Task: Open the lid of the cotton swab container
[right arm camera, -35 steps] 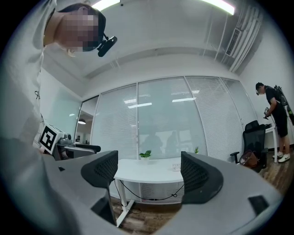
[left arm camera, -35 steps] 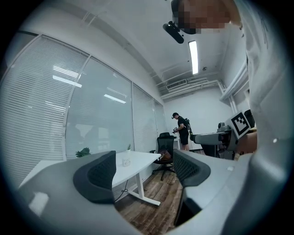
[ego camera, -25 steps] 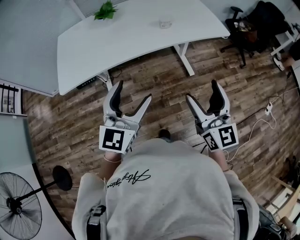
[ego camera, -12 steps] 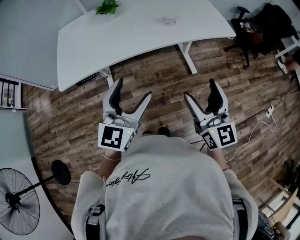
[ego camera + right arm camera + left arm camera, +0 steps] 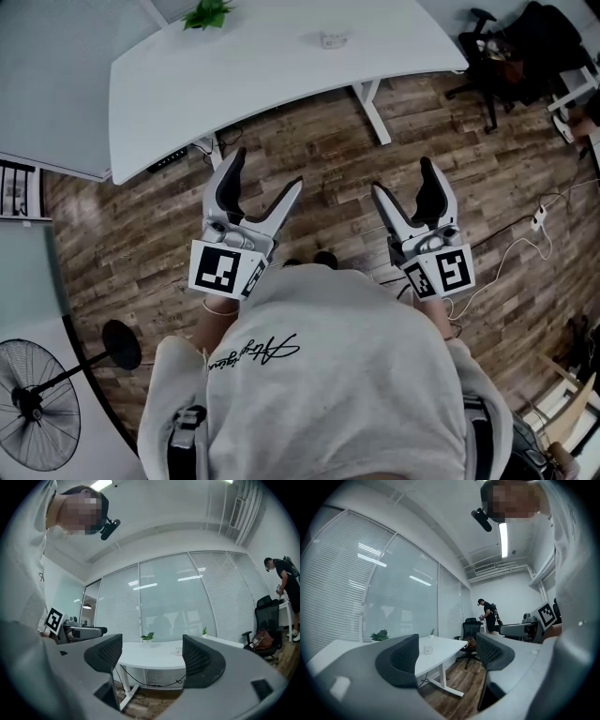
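Wood-plank floor fills the middle of the head view. Over it a person in a pale sweatshirt holds both tools out level, well short of the white curved table at twelve o'clock. The left claw is spread wide, with nothing between its dark ribbed pads. The right claw has just been closing a little, yet its jaws stand wide apart and empty too.

The small clear cotton swab container sits on the table near its far edge, at about twelve o'clock from the person and well apart from both claws. It is too small to tell how its lid sits. A green potted plant stands on the same table at ten o'clock from the container. In the left gripper view the container shows far off in the gap between the pads. In the right gripper view it shows just beside the right-hand pad.

A black office chair stands at two o'clock, and a black standing fan at eight o'clock. In the left gripper view a second person stands at the far end of the room.
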The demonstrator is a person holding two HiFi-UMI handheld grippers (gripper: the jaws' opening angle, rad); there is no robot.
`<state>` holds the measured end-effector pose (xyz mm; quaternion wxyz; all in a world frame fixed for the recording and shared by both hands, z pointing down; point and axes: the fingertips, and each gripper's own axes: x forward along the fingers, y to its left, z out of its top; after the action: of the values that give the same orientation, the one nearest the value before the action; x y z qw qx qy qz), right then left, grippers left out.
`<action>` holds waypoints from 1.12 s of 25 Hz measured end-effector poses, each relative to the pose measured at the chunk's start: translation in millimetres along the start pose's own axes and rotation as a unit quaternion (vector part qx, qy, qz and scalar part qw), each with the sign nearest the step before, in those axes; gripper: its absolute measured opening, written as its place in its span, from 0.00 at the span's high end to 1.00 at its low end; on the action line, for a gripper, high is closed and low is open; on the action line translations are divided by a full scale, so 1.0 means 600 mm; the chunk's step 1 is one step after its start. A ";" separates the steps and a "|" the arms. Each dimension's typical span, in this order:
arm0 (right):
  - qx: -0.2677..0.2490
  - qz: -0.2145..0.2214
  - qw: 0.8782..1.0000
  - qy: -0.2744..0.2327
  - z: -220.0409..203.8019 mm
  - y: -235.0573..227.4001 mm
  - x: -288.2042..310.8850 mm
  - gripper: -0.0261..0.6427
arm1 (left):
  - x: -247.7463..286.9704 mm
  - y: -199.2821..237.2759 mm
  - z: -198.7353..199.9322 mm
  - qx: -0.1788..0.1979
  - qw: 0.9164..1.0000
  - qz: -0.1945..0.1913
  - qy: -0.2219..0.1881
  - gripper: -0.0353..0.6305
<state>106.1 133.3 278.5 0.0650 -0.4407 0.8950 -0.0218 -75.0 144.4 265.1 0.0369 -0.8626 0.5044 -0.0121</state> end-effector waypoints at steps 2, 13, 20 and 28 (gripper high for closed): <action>0.001 -0.001 1.000 -0.001 0.001 -0.007 -0.002 0.39 | 0.007 -0.007 0.001 0.007 1.000 -0.003 0.003 0.39; 0.019 0.017 1.000 0.010 -0.026 -0.015 -0.006 0.39 | -0.008 -0.017 -0.026 -0.002 0.999 0.018 0.029 0.39; 0.016 0.014 1.000 0.007 -0.024 -0.032 0.022 0.40 | 0.028 0.002 -0.026 0.002 1.000 0.010 0.021 0.40; 0.003 -0.015 1.000 0.006 -0.028 -0.084 0.064 0.40 | 0.104 0.037 -0.028 0.003 1.000 -0.013 0.003 0.40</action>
<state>120.7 71.9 296.1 0.0610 -0.4540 0.8885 -0.0278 -64.8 78.1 279.1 0.0380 -0.8687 0.4935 -0.0169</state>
